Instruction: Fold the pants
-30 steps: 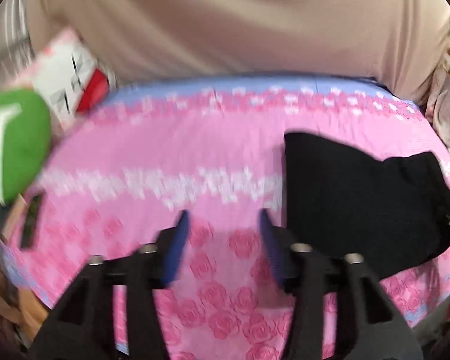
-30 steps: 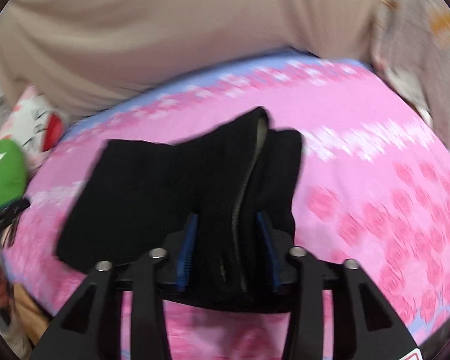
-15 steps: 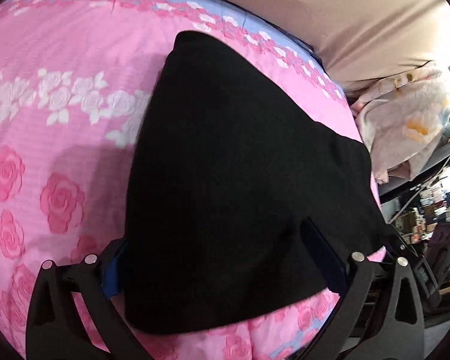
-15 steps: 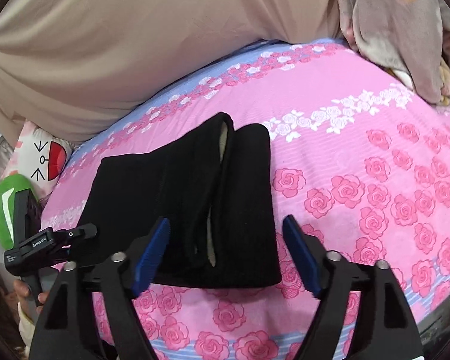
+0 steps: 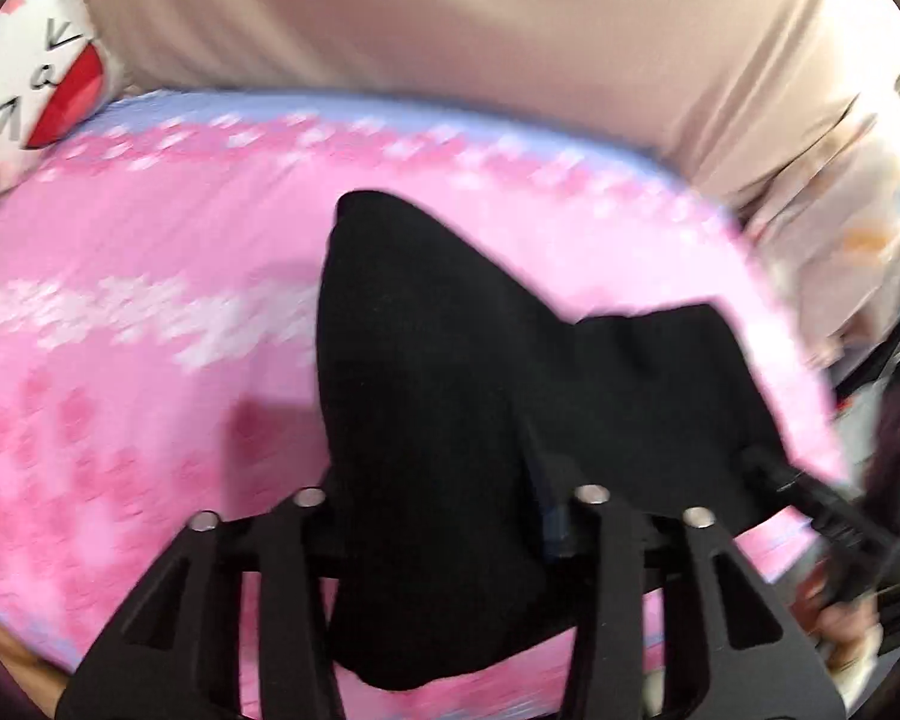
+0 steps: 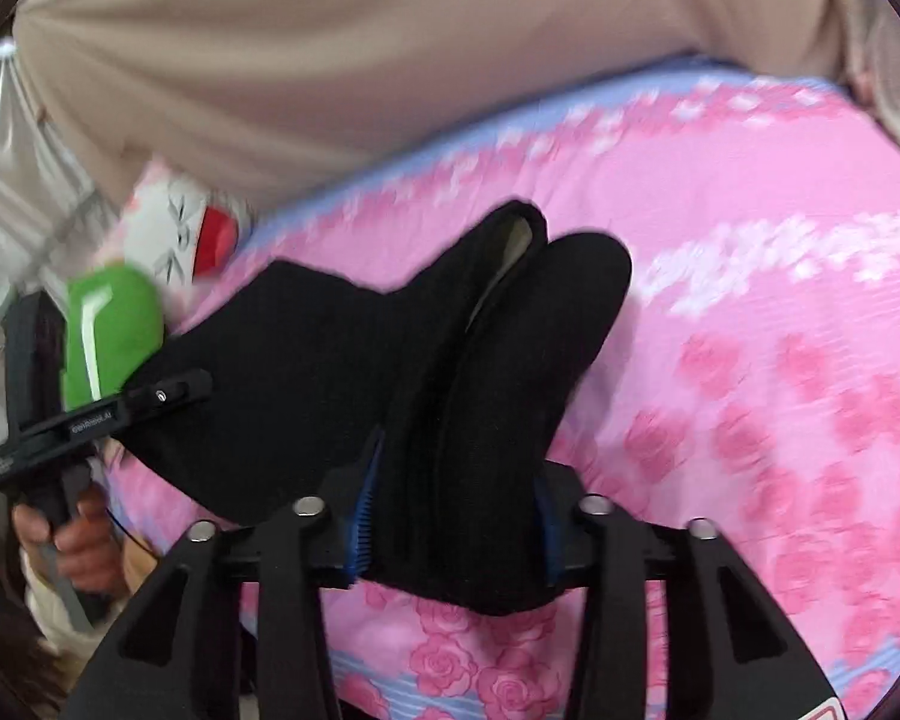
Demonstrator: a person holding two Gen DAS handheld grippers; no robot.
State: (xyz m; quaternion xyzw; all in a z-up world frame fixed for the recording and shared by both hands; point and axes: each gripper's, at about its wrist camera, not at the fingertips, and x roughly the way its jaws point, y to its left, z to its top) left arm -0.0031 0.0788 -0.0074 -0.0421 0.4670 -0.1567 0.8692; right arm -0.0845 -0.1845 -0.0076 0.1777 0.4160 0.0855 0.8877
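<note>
Your left gripper [image 5: 438,516] is closing with a bunched end of the black pants [image 5: 450,396] between its fingers, the fabric draped over and hiding the pads. Your right gripper [image 6: 456,534] is closing too, its blue pads [image 6: 363,516] pressing both sides of the doubled fold at the other end. The pants lie across the pink rose-print bedspread [image 6: 780,330], near its front edge. A green plush [image 6: 111,330] and a white pillow [image 5: 30,96] sit beyond.
</note>
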